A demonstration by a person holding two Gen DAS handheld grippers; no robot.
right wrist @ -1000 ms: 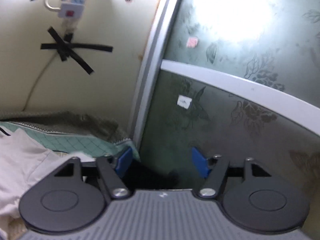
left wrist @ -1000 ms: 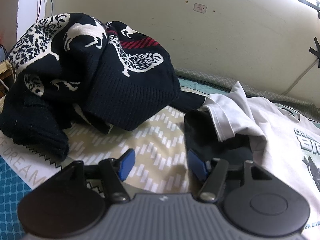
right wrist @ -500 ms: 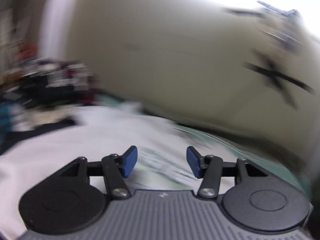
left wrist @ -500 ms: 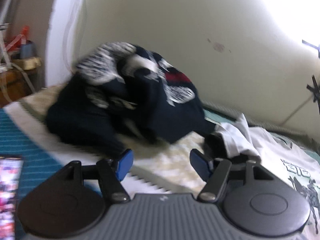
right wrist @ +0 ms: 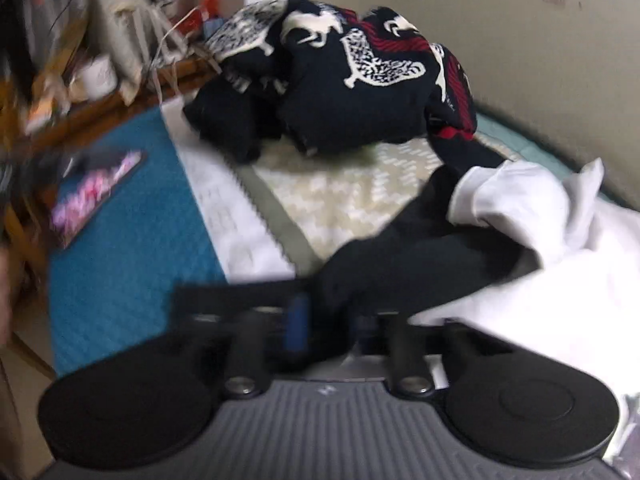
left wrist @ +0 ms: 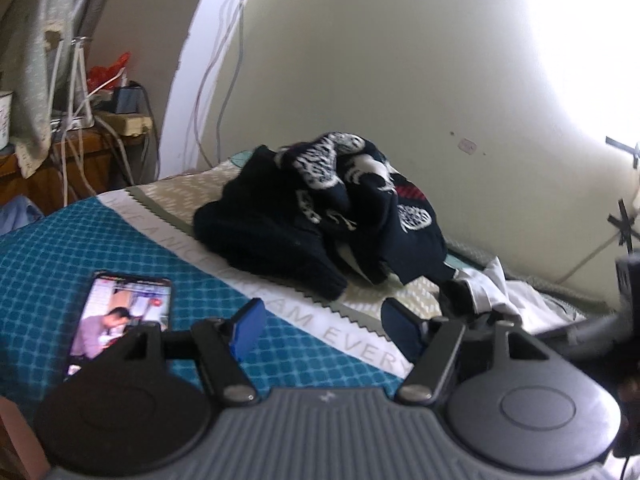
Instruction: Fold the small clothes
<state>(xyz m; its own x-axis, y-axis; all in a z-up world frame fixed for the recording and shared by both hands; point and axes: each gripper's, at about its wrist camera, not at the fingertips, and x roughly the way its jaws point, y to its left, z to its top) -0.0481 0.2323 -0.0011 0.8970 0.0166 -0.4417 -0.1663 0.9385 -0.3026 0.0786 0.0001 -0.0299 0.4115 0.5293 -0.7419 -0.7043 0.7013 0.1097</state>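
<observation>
I begin with the bed point(left wrist: 120, 248), which fills the near part of both views. On its far side, against the wall, lies the big dark patterned sweater point(right wrist: 344, 80) in a heap. To the right of it is the white T-shirt point(right wrist: 560, 240), crumpled, and a small black garment point(right wrist: 408, 248) lies half under the near left edge of the shirt. Its long axis runs from far right to near left, and its near end comes straight to my right gripper point(right wrist: 320, 320).

My right hand is clearly the nearer one to this black piece (the left is further to the left, over the blue part of the cover, beside a phone point(left wrist: 120, 316)). The right jaws have just been closing and now stand together, with the black cloth at them. The picture is blurred there, but I judge the cloth is pinched between the pads.

The left gripper point(left wrist: 320, 328) has its jaws apart and holds nothing. They have opened a little more just now, and only the bed cover shows between them
</observation>
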